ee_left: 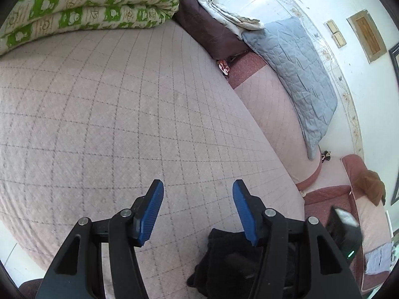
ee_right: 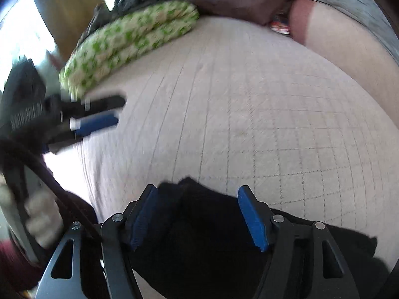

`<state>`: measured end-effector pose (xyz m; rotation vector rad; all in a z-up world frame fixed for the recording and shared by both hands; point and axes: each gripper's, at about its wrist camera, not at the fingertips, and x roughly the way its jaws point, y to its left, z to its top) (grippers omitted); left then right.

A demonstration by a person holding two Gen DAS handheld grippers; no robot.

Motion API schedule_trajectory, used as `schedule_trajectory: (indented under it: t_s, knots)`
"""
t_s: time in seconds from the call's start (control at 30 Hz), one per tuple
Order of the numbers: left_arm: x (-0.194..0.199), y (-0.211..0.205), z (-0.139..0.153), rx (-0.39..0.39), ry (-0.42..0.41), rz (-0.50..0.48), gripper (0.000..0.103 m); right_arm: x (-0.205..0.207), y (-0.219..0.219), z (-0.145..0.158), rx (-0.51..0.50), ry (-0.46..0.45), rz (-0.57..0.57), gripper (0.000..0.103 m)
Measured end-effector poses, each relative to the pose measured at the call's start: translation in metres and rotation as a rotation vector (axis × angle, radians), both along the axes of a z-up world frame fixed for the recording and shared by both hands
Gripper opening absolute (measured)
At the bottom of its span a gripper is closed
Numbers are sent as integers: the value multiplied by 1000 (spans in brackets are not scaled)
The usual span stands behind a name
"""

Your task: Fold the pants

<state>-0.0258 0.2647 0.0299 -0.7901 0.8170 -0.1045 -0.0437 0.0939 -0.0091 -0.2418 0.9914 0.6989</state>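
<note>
Black pants lie bunched on the bed; left claw and right claw both gape apart above them.

The pants lie bunched on the near edge of the bed cover. At the cover's far edge sits a folded quilt. A pillow lies right of the cover, beyond its right edge.
</note>
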Motion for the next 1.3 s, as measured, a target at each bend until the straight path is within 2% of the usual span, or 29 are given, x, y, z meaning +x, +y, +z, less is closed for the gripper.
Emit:
schedule_trajectory:
  t_s: [0.13,0.2,0.23,0.3,0.33,0.37,0.43,0.53,0.7,0.9,0.93,0.97,1.07,1.17,1.23,1.3]
  knots:
    - [4,-9,3,31,-4,-19,56,4,33,-28,-151,-40,112,75]
    - [3,-12,4,52,-7,-17,56,10,40,-38,-168,-41,135,78]
    - [3,-11,5,54,-7,-13,56,16,39,-41,-144,-7,126,78]
    - [2,-7,3,45,-3,-6,56,19,37,-37,-107,28,109,58]
    - [2,-4,2,36,1,3,56,18,35,-34,-112,26,96,40]
    - [1,-1,1,30,6,14,56,19,32,-32,-114,30,81,30]
    - [0,5,1,25,12,49,56,21,26,-28,-93,42,47,27]
    - [-4,11,6,54,4,132,56,31,22,-20,-68,28,-5,26]
    - [-12,29,11,63,-7,247,57,73,20,-4,-20,23,-99,26]
    - [-8,39,1,39,30,258,57,113,52,1,-21,12,-131,26]
    - [-6,38,1,45,31,255,57,118,60,-3,-17,23,-136,30]
    - [-4,35,2,55,33,256,57,124,66,-10,-8,41,-136,40]
    - [0,31,0,71,46,247,58,138,71,-15,30,72,-174,42]
    - [0,29,1,87,37,236,58,131,40,9,165,57,-228,47]
    - [4,23,3,87,23,188,58,122,3,27,219,40,-269,49]
    - [11,4,6,106,11,109,58,110,-40,37,229,23,-321,49]
